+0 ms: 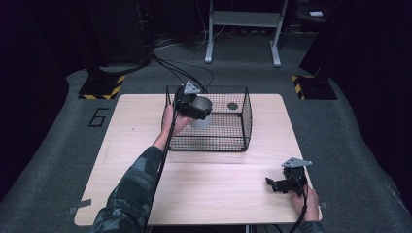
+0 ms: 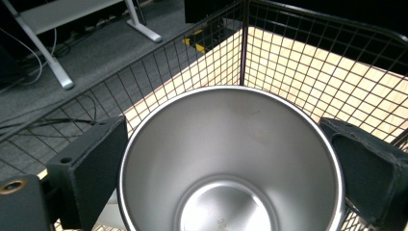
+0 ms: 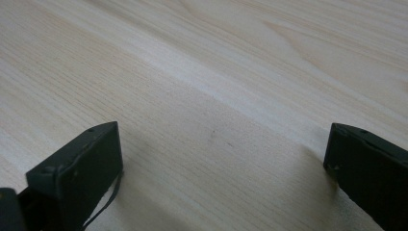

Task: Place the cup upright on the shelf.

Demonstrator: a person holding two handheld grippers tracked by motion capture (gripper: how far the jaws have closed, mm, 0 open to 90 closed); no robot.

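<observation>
- As I work from the near edge outward, my right gripper sits low over the bare wooden table near its front right corner; its jaws stand wide apart with nothing between them, and its own view shows plain wood grain beneath.
- My left forearm reaches up the left side of the table to the left gripper, which hangs at the near left part of the wire basket.
- The left jaws are clamped on a steel cup, one pad on each side of its wall just below the rim; the left gripper view looks straight down its mouth to the polished bottom.
- The cup is held inside or just above the basket, near a corner post; I cannot tell whether its base touches the mesh floor.
- Judgement on handling: the cup looks rigid, thin-walled and fairly light, with a smooth finish that could slip between flat pads. The tapered wall favours a hold across the upper body, as taken now, rather than low down.
- Farther in, a small dark round object lies on the basket floor, well apart from the cup.
- Beyond the table: grey carpet and a desk frame.
</observation>
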